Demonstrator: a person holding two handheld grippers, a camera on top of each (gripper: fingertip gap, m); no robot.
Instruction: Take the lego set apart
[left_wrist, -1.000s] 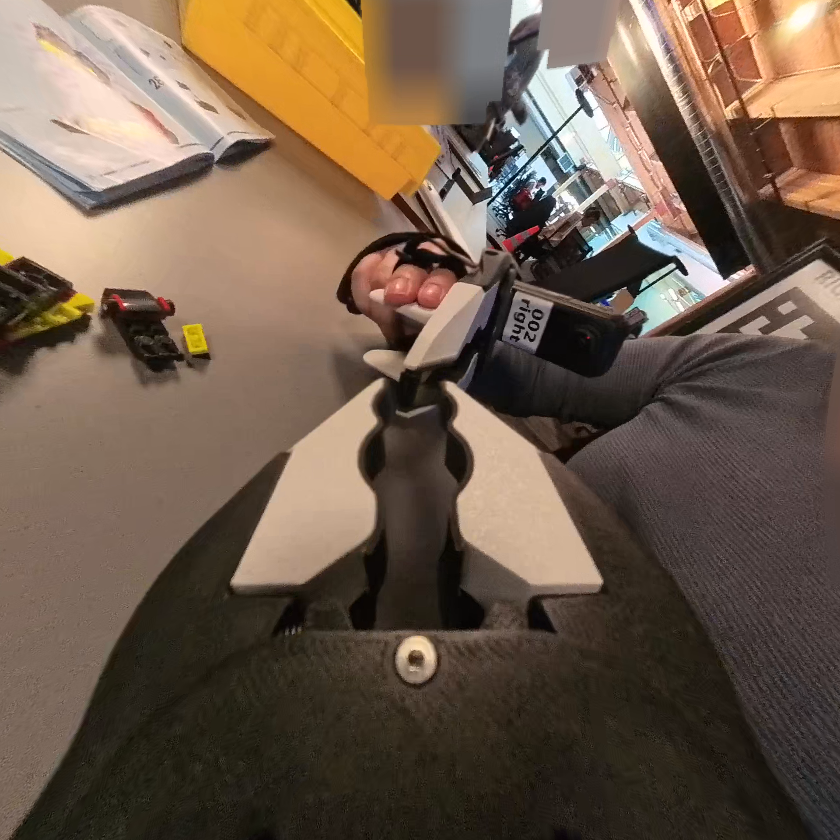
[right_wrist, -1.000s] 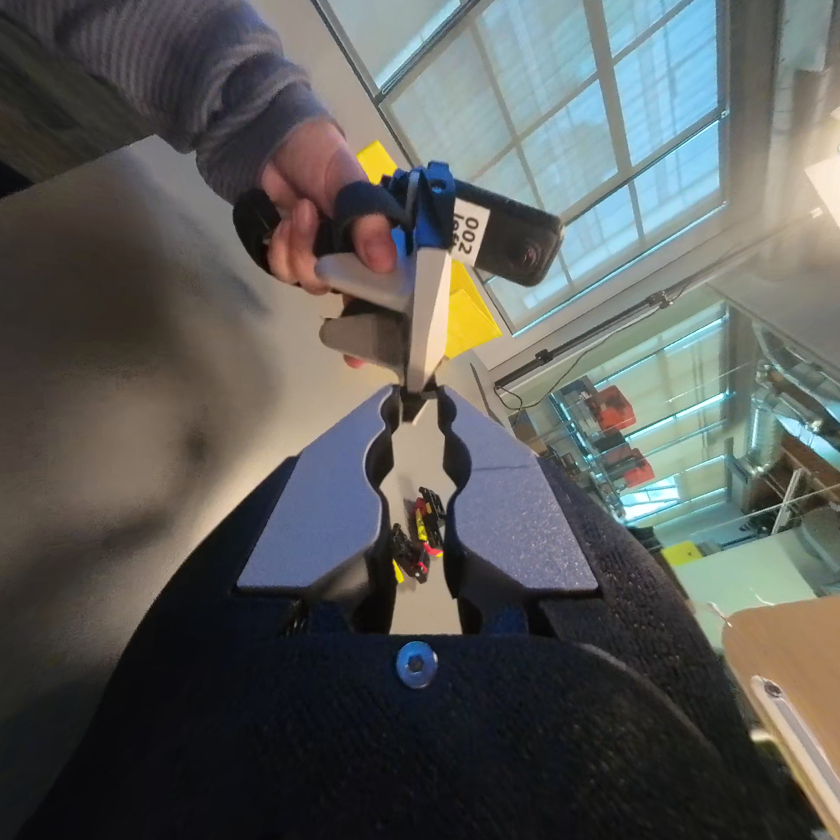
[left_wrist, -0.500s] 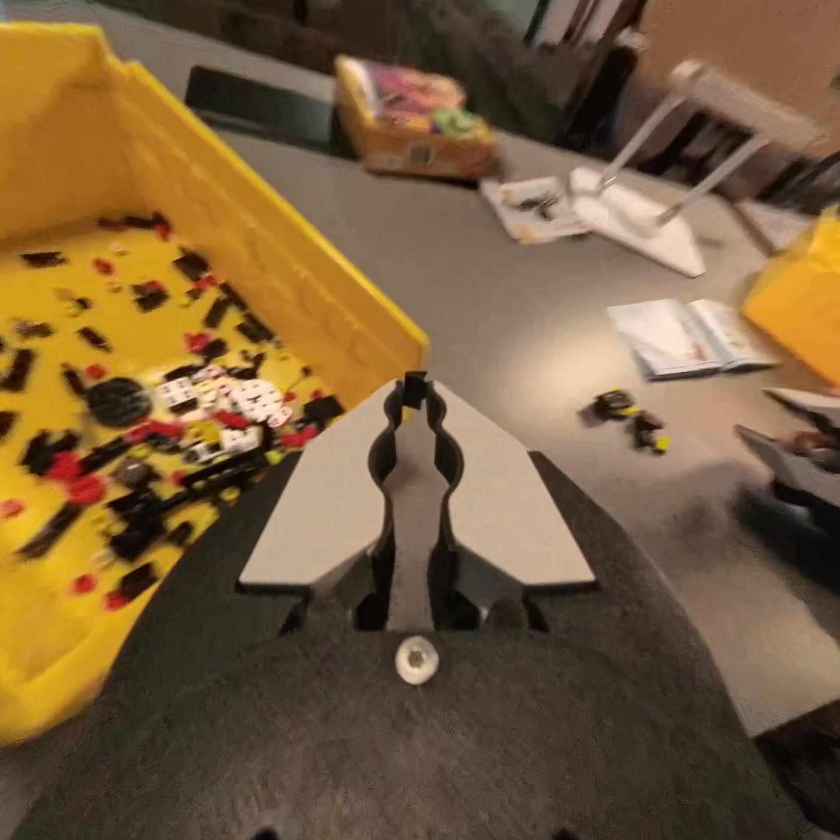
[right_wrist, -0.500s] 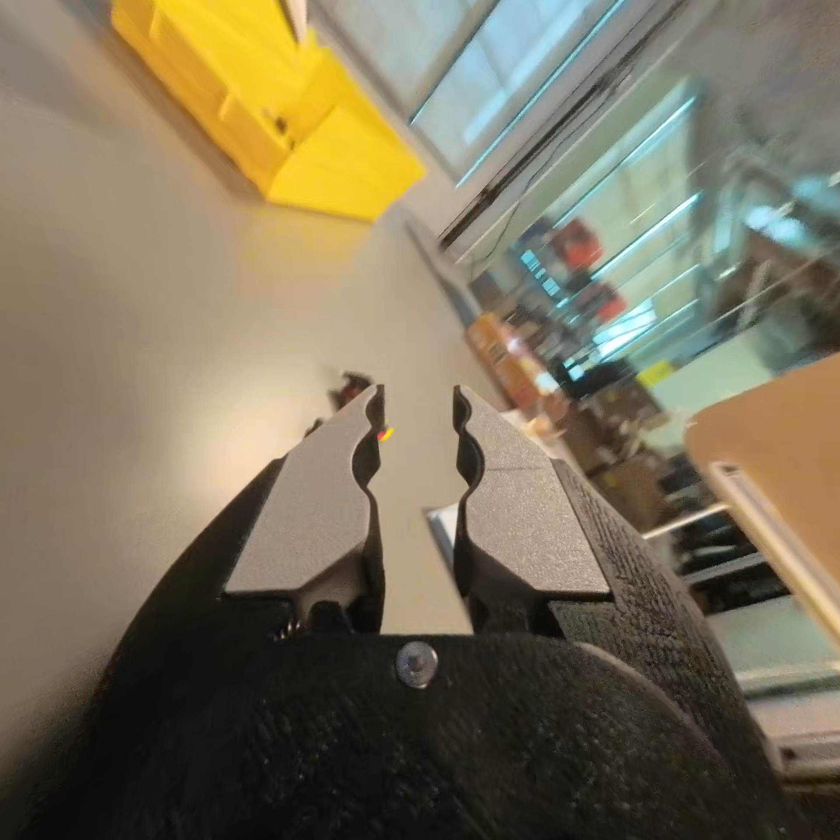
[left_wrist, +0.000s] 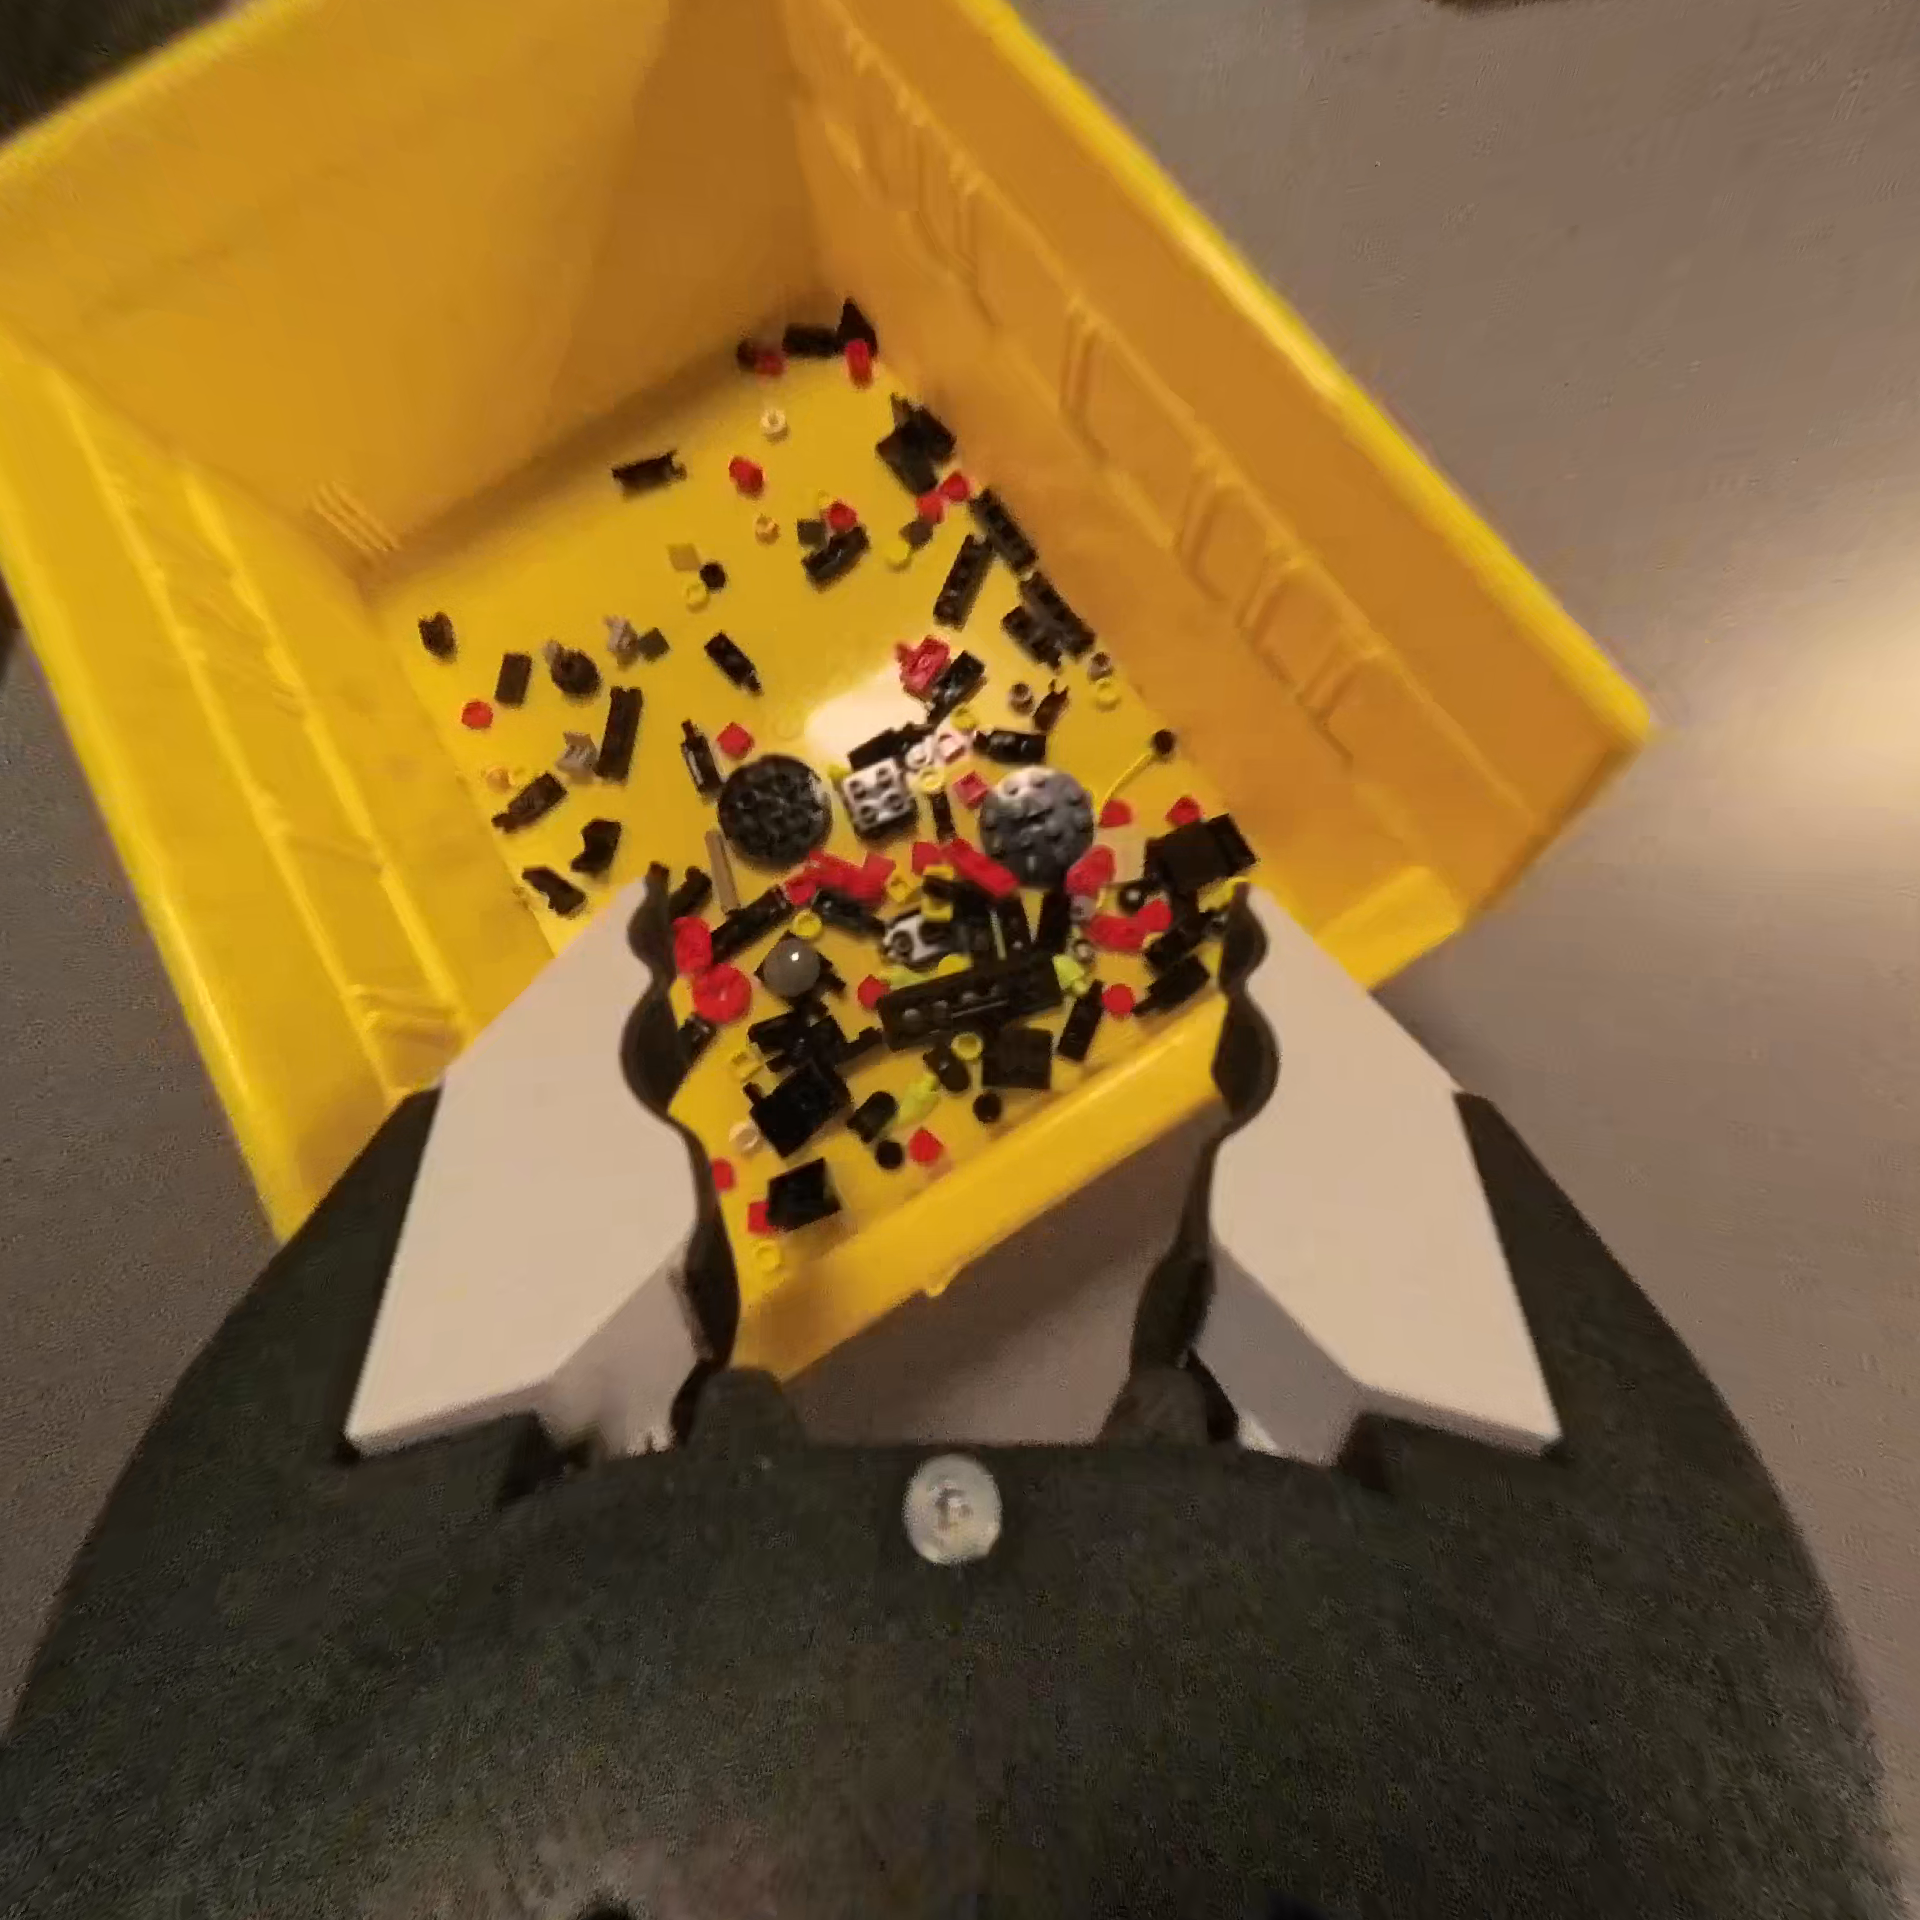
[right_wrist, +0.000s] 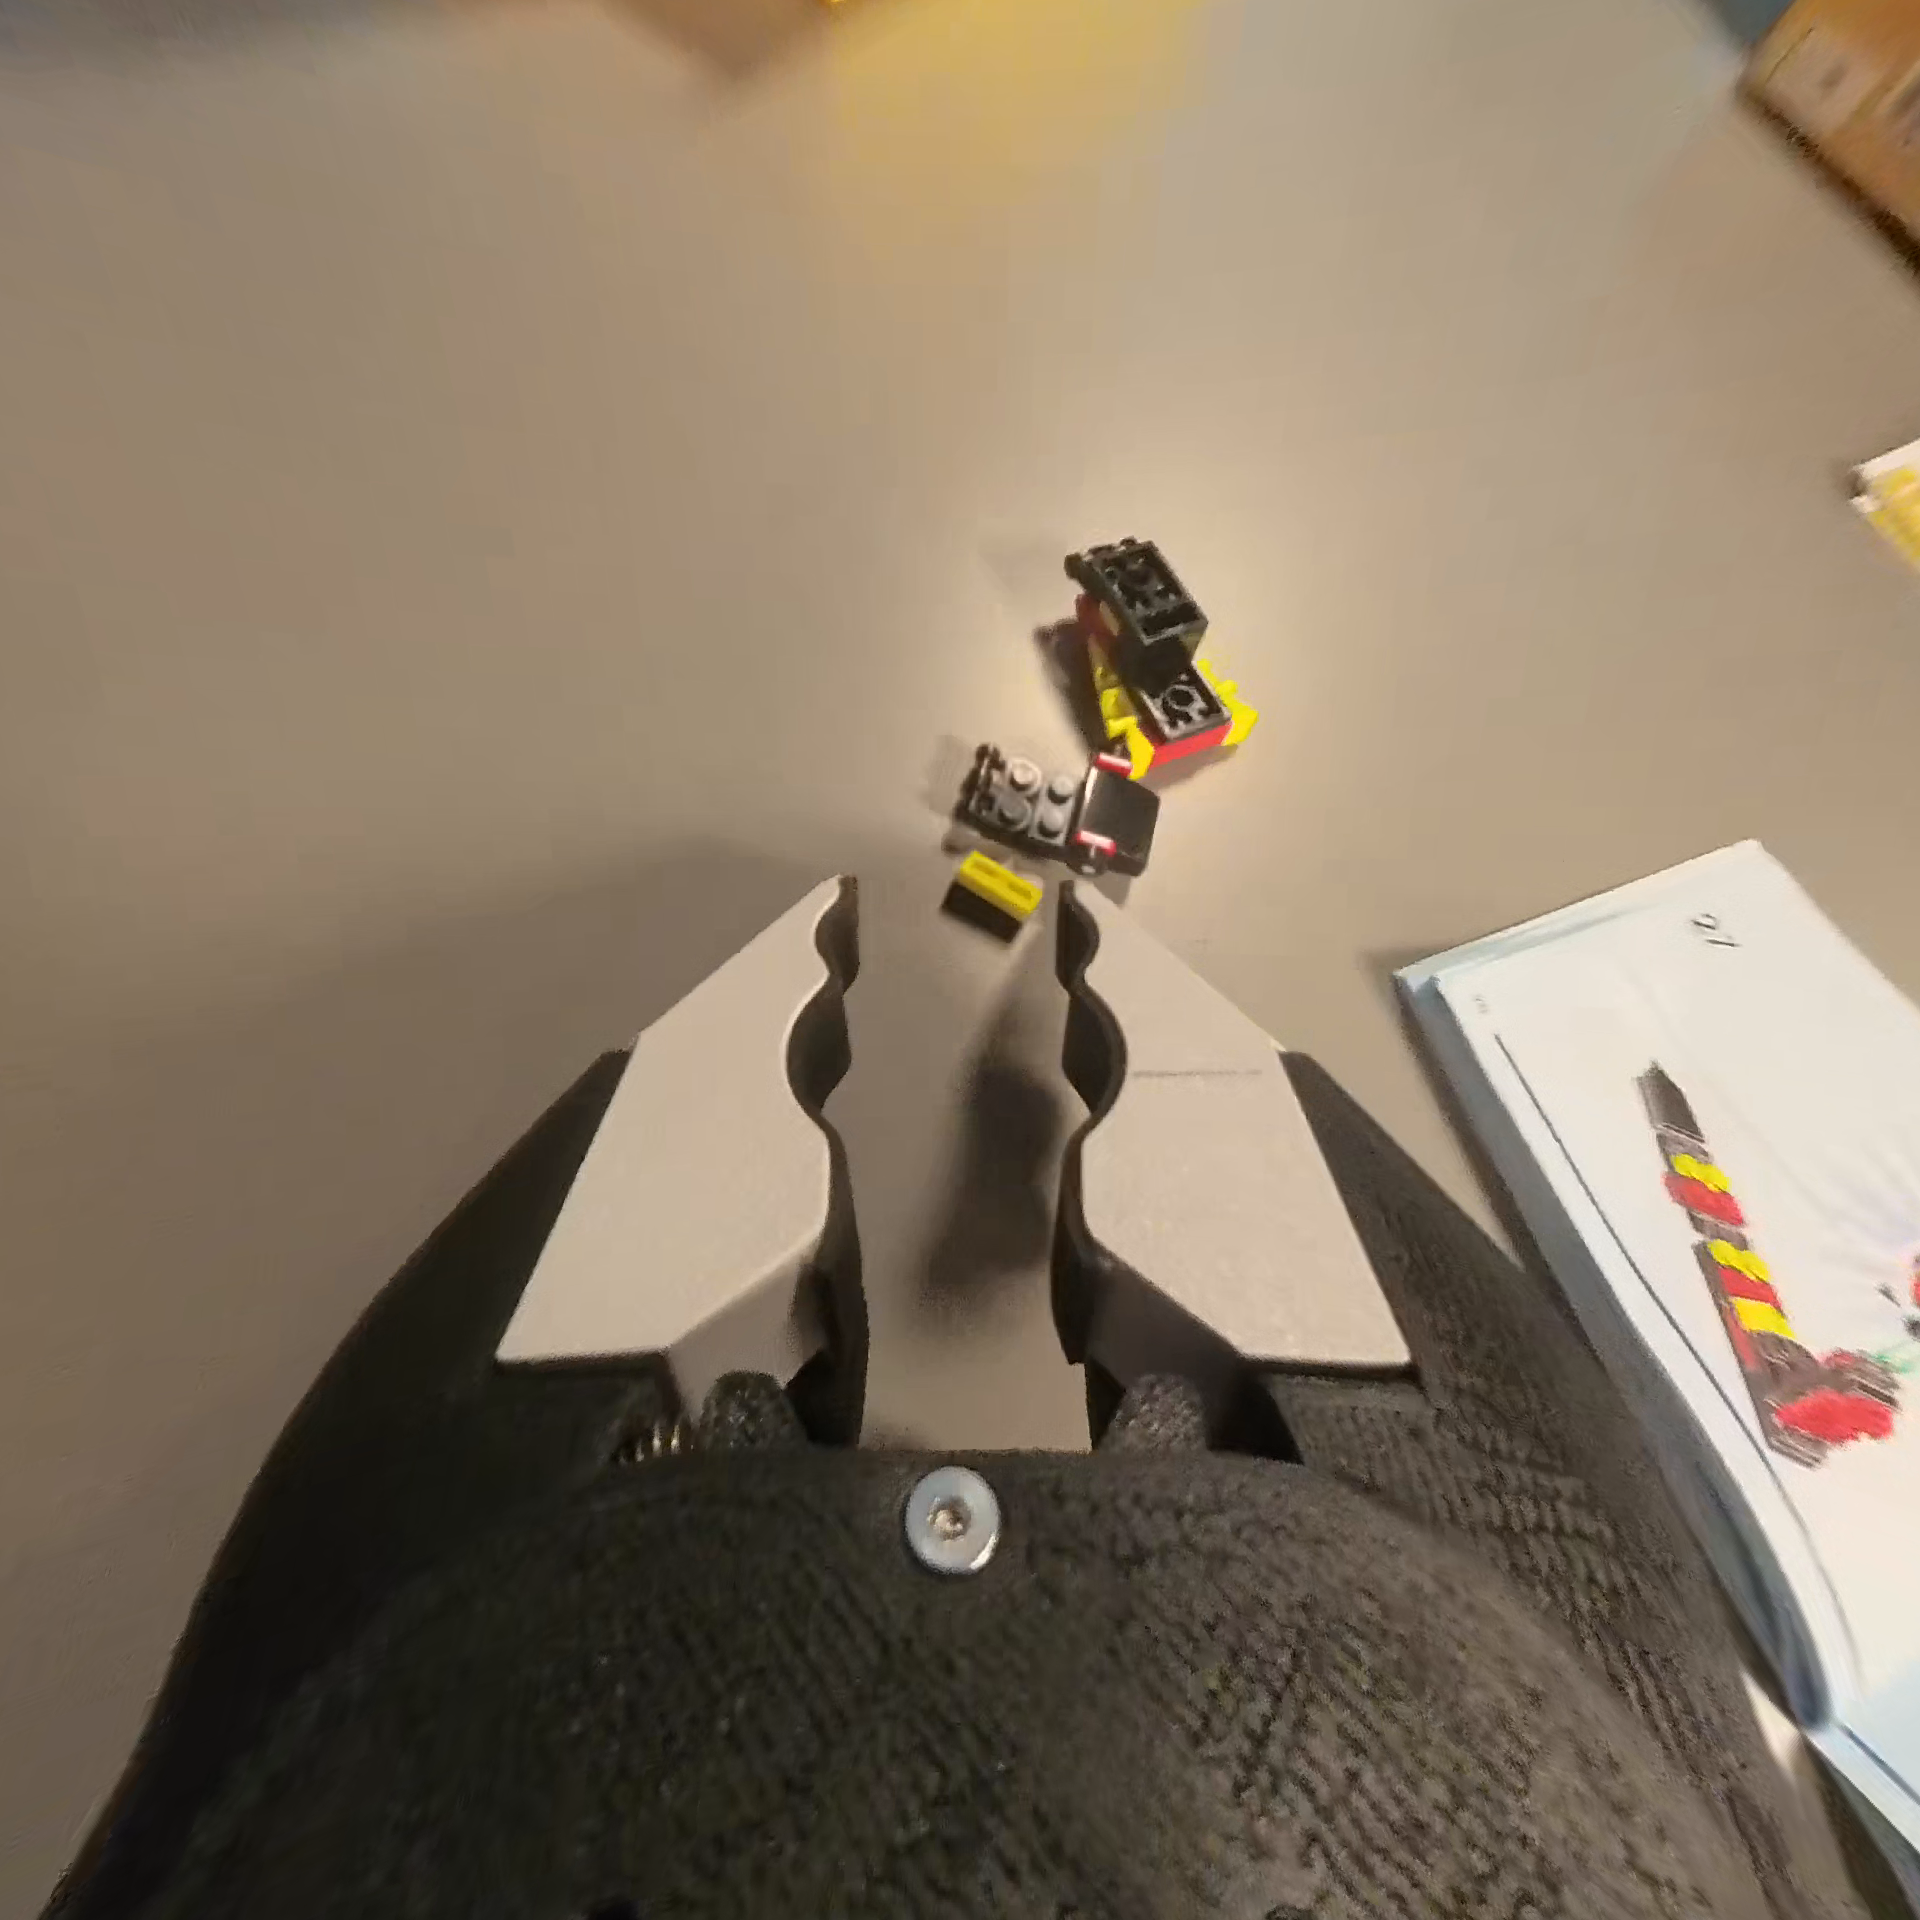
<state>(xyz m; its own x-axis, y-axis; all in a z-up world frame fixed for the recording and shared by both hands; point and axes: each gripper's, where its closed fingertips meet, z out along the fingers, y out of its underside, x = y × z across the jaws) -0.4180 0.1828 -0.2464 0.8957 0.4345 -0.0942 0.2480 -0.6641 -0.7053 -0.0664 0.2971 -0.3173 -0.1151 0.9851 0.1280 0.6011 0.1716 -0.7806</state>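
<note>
Yellow plastic bin (left_wrist: 1195, 436) on a grey table (left_wrist: 1662, 312), seen from above in the left wrist view, turned cornerwise, with bare tabletop on both sides and beyond its right wall. Inside, on the floor, loose bricks (left_wrist: 935, 935) scattered, mostly black, some red, a few yellow-green, too many and too small to count; among them two round studded plates, one black (left_wrist: 774, 808), one grey (left_wrist: 1036, 826). Left gripper (left_wrist: 945, 904) above the near corner of the bin, spread wide, holding nothing.

Grey tabletop (right_wrist: 416, 468) wide and bare on the left of the right wrist view. Right gripper (right_wrist: 954, 894) just above it, parted, empty. Three leftover pieces just past the fingertips: one small yellow-and-black brick (right_wrist: 990, 896) lying crosswise between the tips; one black chunk (right_wrist: 1060, 816) with grey studs up, long axis left to right; one black, red and yellow chunk (right_wrist: 1153, 660) farthest off, long axis running away and slightly leftward. Close together, whether touching unclear. One open booklet (right_wrist: 1662, 1195) flat at the right edge.
</note>
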